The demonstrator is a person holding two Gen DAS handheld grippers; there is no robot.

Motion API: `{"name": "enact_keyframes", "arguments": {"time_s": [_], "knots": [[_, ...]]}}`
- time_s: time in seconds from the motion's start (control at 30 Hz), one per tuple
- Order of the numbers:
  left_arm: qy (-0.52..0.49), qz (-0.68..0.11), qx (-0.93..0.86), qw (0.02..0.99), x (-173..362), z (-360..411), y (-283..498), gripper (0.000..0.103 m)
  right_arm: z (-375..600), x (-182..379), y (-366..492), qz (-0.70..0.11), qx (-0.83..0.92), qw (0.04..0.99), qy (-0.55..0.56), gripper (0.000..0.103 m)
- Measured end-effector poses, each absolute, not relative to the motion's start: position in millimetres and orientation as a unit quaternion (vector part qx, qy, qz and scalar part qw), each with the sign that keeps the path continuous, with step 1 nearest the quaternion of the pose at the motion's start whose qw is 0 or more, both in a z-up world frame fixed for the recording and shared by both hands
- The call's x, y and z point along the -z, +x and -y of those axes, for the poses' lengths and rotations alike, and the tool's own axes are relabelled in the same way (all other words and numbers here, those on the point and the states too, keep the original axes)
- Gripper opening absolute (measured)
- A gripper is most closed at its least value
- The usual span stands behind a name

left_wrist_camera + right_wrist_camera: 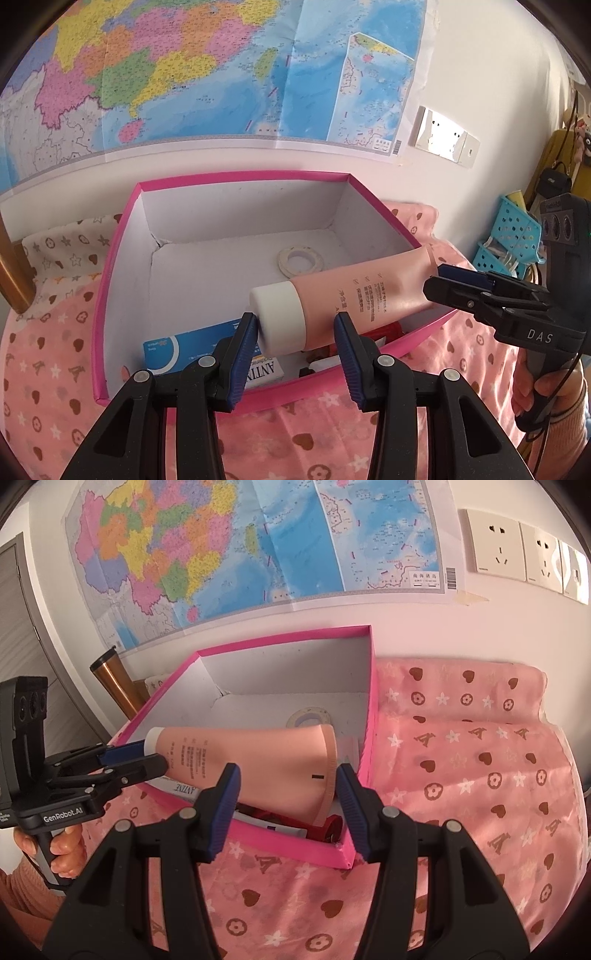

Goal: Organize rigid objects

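Note:
A pink tube (354, 291) with a white cap (279, 314) hangs over the open pink box (122, 236). My left gripper (295, 343) has its jaws around the cap end, pads touching it. My right gripper (288, 801) has its jaws around the tube's flat crimped end (328, 775). Each gripper shows in the other's view, the right (454, 284) and the left (147, 760). The tube (240, 764) lies level between them, above the box's front part.
In the box lie a roll of tape (301, 260), a blue and white carton (192, 350) and a red item (332, 827). The box (280, 845) sits on a pink patterned cloth (480, 775) against the wall. A blue basket (513, 236) hangs at right.

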State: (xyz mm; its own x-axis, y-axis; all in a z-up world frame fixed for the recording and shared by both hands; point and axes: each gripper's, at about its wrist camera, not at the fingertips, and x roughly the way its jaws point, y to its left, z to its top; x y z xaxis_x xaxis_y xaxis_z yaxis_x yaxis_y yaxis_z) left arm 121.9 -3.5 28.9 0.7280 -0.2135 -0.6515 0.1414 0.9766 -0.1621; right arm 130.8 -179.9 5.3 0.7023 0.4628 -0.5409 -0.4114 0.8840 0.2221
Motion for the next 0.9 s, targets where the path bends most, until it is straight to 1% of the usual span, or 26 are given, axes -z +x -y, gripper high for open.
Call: {"name": "enact_keyframes", "arguments": {"time_s": [0.47,0.6,0.67,0.73,0.77,0.83,0.9], "knots": [[-0.053,-0.376,0.094,0.920,-20,0,132,0.043,172,-4,135,-0.316,-0.220,0.922,0.030,0.056],[-0.058,-0.379,0.093,0.919,-17,0,135,0.043,169,-3,134,-0.312,-0.216,0.924,0.031,0.060],[-0.057,-0.379,0.090,0.919,-17,1,134,0.044,168,-2,133,-0.311,-0.214,0.926,0.030,0.061],[-0.054,-0.375,0.088,0.921,-17,1,133,0.049,168,-2,131,-0.307,-0.211,0.928,0.033,0.061],[-0.054,-0.373,0.087,0.922,-17,1,132,0.055,169,-2,129,-0.304,-0.210,0.929,0.033,0.061],[-0.055,-0.367,0.085,0.925,-19,1,128,0.062,169,-4,125,-0.297,-0.205,0.932,0.031,0.063],[-0.049,-0.360,0.082,0.928,-20,2,122,0.064,169,-5,121,-0.290,-0.205,0.934,0.030,0.067]]}}
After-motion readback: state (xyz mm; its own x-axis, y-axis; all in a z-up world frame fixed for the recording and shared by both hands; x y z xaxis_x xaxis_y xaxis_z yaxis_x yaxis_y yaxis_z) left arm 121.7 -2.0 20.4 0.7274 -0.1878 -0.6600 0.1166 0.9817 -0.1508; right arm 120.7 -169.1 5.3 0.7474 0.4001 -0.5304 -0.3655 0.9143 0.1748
